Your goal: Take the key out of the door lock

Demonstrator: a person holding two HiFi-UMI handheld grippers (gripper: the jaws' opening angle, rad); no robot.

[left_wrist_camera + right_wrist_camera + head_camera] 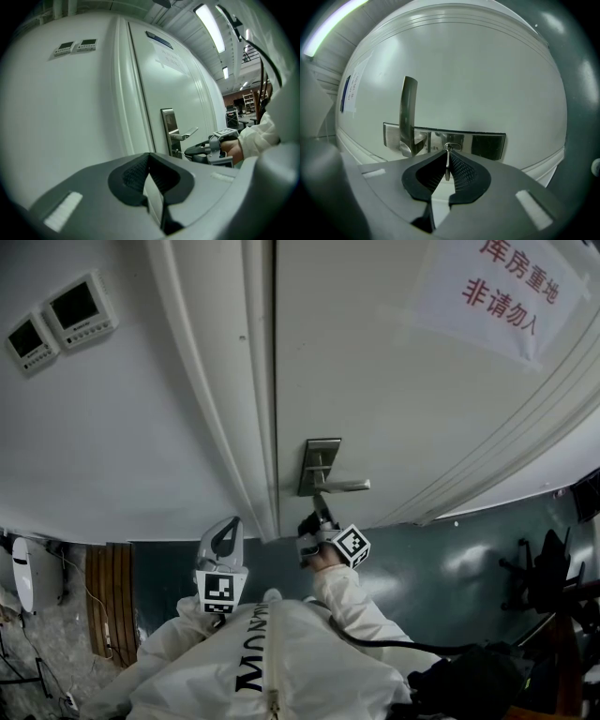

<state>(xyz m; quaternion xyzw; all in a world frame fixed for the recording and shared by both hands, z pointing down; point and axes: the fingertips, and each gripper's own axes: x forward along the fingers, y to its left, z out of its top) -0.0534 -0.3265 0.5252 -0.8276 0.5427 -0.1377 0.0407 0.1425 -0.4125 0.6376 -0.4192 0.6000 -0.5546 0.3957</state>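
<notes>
A thin metal key (447,161) sticks out of the keyhole in the steel lock plate (487,145) on a white door. My right gripper (448,157) points level at the plate, and its black pads are pressed on the key's flat head. In the head view the right gripper (319,517) sits just under the lever handle (343,486) and hides the key. My left gripper (225,542) is held back to the left of the door, away from the lock. The left gripper (150,158) has its pads together with nothing between them.
The lever handle (408,112) stands just left of the keyhole. A door frame (234,381) runs beside the lock edge. Two wall control panels (61,320) hang at the left. A paper sign with red characters (502,292) is on the door. A white sleeve (349,601) trails behind the right gripper.
</notes>
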